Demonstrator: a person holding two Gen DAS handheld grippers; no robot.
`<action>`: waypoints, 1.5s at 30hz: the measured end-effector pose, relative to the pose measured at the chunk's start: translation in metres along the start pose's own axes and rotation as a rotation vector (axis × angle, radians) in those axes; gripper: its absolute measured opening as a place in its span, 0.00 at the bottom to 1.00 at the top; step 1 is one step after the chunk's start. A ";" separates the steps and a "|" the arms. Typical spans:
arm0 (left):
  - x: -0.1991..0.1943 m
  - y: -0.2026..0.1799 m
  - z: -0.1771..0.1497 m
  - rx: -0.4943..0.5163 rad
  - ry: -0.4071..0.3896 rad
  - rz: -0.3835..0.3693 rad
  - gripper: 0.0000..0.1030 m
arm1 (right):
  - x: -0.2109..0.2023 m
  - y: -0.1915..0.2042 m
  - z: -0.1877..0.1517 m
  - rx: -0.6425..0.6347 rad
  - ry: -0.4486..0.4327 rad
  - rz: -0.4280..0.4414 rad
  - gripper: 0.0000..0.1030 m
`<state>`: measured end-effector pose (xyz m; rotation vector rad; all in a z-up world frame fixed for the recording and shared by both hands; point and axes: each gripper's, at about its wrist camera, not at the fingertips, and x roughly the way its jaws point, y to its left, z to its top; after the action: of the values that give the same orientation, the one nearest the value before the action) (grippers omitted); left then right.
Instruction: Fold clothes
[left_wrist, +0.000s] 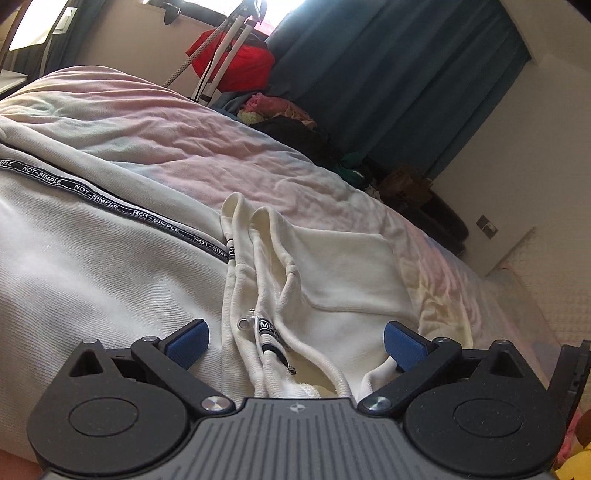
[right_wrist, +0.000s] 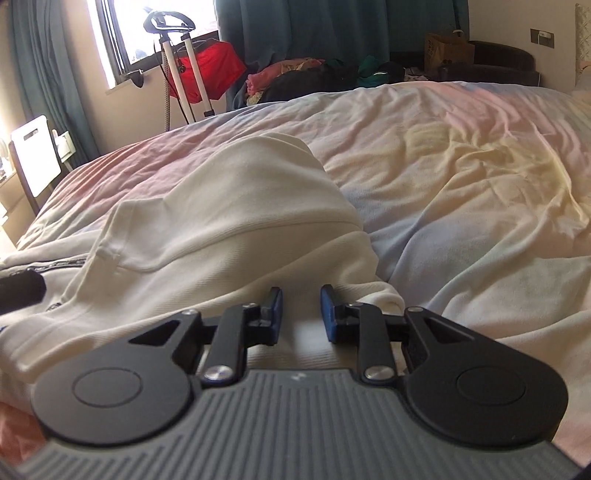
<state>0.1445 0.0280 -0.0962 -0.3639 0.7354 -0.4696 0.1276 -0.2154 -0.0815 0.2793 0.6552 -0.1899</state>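
Observation:
A white hoodie (left_wrist: 92, 266) with a black "NOT-SIMPLE" zip tape lies flat on the bed. Its hood (left_wrist: 343, 266) and drawstrings (left_wrist: 295, 343) lie just ahead of my left gripper (left_wrist: 295, 339), which is wide open with the neckline between its blue pads. In the right wrist view the hoodie (right_wrist: 221, 221) spreads from left to centre. My right gripper (right_wrist: 301, 310) rests low on the hoodie's edge, its blue pads a narrow gap apart with white fabric showing between them.
The bed sheet (right_wrist: 461, 166) is pale pink and yellow, wrinkled. Beyond the bed are a pile of clothes (right_wrist: 295, 79), a red garment on a stand (right_wrist: 207, 70), teal curtains (left_wrist: 388, 74) and a paper bag (right_wrist: 448, 51).

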 end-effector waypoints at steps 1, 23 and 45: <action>0.004 -0.002 -0.001 0.024 0.018 0.034 0.94 | 0.000 0.000 0.001 0.004 0.002 0.000 0.25; -0.057 0.005 0.012 0.011 -0.166 0.275 0.01 | -0.018 0.018 0.011 -0.095 -0.090 -0.039 0.26; 0.089 0.025 0.091 -0.063 0.204 0.130 0.96 | -0.002 0.004 0.023 -0.026 -0.059 -0.011 0.26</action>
<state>0.2738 0.0156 -0.0945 -0.3271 0.9677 -0.3644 0.1404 -0.2185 -0.0625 0.2447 0.6000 -0.1995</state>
